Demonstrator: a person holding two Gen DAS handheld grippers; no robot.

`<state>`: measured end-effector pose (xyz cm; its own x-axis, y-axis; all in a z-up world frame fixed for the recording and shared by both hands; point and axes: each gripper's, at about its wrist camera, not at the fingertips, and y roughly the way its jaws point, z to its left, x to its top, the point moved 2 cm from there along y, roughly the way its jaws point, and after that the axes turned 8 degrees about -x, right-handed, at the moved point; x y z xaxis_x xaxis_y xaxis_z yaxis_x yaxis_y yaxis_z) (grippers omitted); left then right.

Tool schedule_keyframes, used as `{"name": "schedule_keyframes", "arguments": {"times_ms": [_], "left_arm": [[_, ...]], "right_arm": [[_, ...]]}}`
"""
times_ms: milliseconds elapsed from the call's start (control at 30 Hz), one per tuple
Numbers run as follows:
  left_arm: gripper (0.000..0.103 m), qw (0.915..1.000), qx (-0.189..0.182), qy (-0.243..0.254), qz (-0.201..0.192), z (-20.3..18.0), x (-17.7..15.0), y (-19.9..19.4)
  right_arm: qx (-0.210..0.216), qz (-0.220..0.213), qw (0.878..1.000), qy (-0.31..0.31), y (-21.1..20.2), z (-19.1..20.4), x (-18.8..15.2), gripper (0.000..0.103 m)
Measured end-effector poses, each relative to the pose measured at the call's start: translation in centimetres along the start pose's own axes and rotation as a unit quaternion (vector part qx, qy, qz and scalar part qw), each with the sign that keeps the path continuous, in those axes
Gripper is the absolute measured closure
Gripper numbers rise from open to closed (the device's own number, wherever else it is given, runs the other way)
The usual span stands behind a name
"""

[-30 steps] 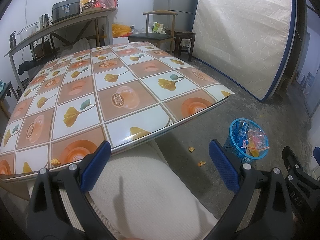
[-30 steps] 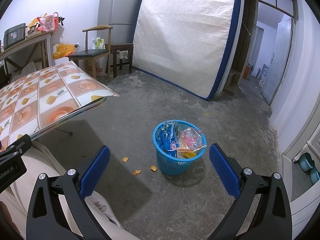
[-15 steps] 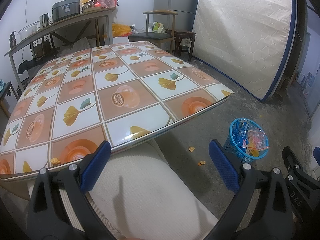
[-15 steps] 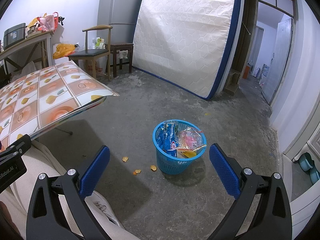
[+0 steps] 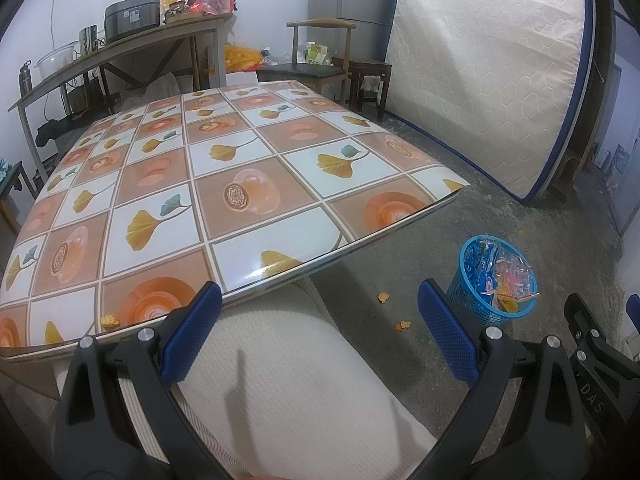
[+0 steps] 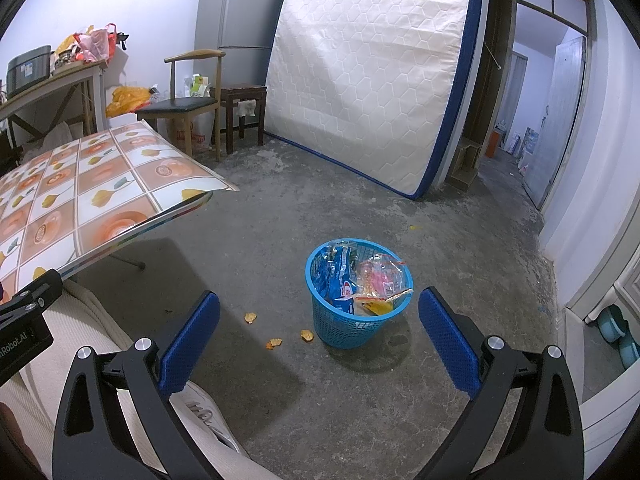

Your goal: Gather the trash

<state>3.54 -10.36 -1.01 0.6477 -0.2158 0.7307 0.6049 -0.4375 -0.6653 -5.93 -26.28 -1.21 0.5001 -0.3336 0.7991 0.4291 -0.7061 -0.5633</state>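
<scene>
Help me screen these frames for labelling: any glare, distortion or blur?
Left wrist view: glare streak on the tablecloth at its near edge, mattress bowed by fisheye. Right wrist view: sharp overall, blue basket casts a soft shadow, doorframe curves near the edge.

The left gripper (image 5: 320, 336) is held low over the person's lap, its two blue-padded fingers (image 5: 192, 338) spread wide with nothing between them. The right gripper (image 6: 319, 342) sits just beside it, level and pointing forward, jaws likewise wide apart and empty. Below both lies the person's leg (image 5: 288, 392) in cream ribbed cloth.
</scene>
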Motion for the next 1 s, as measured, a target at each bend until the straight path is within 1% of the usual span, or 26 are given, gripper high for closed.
{"name": "schedule_keyframes", "arguments": {"times_ms": [1000], "left_arm": [[0.008, 1.0000, 0.000, 0.000, 0.001, 0.05, 0.09, 0.04]], "right_arm": [[0.001, 0.001, 1.000, 0.000, 0.09, -0.03, -0.16, 0.006]]}}
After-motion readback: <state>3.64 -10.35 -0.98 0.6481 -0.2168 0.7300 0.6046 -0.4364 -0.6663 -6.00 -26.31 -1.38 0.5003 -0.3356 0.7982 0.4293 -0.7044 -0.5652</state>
